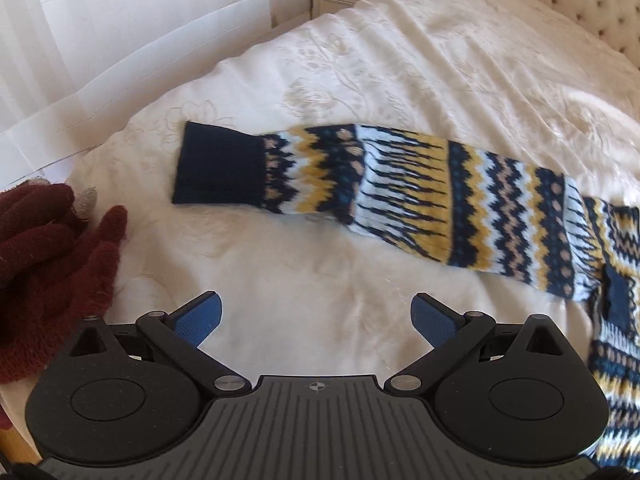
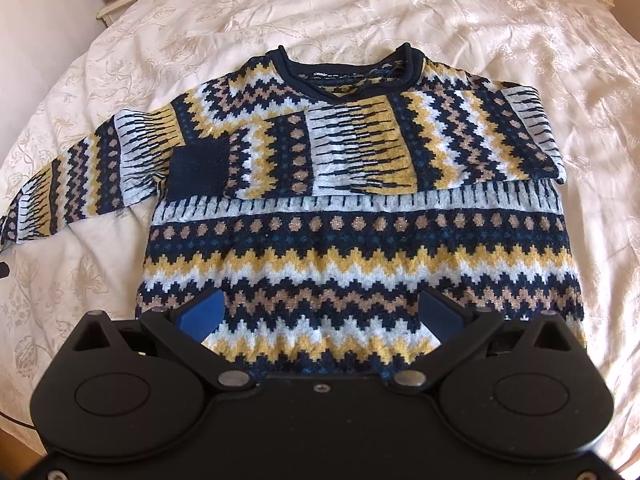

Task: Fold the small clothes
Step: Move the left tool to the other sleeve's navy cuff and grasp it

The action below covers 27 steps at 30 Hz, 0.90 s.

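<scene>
Left-wrist first: my left gripper (image 1: 316, 322) hangs spread, empty, over the bed (image 1: 420, 60); the sweater's (image 1: 400, 184) sleeve lies at twelve o'clock. Right-wrist: my right gripper (image 2: 320, 316) is spread above its hem. Soft, floppy knit, I judge; pinch the cuff (image 1: 218, 164).

No text reads clearly; the sweater (image 2: 352, 208) neck label (image 2: 326, 75) seems printed, but too blurred.

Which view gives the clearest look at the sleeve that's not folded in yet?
The left wrist view: the outstretched sleeve lies flat on the bedspread, full length, navy cuff included, ahead of the open left gripper. The right wrist view shows that sleeve only foreshortened at the left edge, its cuff out of frame.
</scene>
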Motion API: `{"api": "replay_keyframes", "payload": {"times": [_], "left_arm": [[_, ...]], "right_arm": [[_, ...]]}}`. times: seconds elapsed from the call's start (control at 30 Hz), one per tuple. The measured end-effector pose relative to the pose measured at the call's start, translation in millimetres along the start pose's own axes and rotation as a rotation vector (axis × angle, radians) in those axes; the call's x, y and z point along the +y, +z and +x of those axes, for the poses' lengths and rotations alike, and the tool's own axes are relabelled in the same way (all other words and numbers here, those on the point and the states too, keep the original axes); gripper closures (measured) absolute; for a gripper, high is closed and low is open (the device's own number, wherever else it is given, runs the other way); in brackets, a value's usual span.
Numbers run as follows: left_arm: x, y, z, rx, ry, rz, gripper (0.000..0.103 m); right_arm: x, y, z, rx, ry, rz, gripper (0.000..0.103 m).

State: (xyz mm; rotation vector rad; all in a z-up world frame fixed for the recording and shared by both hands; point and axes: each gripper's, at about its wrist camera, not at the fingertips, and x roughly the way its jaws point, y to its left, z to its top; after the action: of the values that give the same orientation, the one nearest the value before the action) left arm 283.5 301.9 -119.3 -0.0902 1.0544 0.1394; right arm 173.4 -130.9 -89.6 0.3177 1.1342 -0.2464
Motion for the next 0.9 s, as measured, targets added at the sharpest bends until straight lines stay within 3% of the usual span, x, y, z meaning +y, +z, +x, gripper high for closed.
{"api": "replay_keyframes", "payload": {"times": [0.23, 0.37, 0.5, 0.7, 0.73, 0.77, 0.83, 0.9], "left_arm": [[50, 38, 11, -0.044, -0.02, -0.148, 0.0], [65, 57, 22, -0.039, 0.012, -0.187, 0.0], [70, 66, 44, -0.003, 0.045, -0.182, 0.001], [56, 71, 65, 0.009, 0.111, -0.081, 0.004], [53, 71, 65, 0.005, 0.119, -0.066, 0.02], [52, 72, 63, 0.001, 0.122, -0.051, 0.029], [45, 74, 59, -0.011, 0.098, -0.025, 0.072], [40, 78, 53, -0.006, 0.072, -0.021, 0.092]], "right_arm": [[29, 3, -4, 0.0, -0.02, -0.04, 0.001], [41, 5, -2, 0.006, -0.03, -0.055, 0.001], [48, 7, 0, 0.007, -0.032, -0.054, 0.001], [50, 9, 1, 0.019, -0.043, -0.061, 0.001], [50, 9, 2, 0.021, -0.046, -0.06, 0.001], [49, 9, 2, 0.024, -0.049, -0.058, 0.001], [45, 9, 2, 0.026, -0.053, -0.051, 0.001], [41, 8, 4, 0.033, -0.054, -0.042, 0.001]]}}
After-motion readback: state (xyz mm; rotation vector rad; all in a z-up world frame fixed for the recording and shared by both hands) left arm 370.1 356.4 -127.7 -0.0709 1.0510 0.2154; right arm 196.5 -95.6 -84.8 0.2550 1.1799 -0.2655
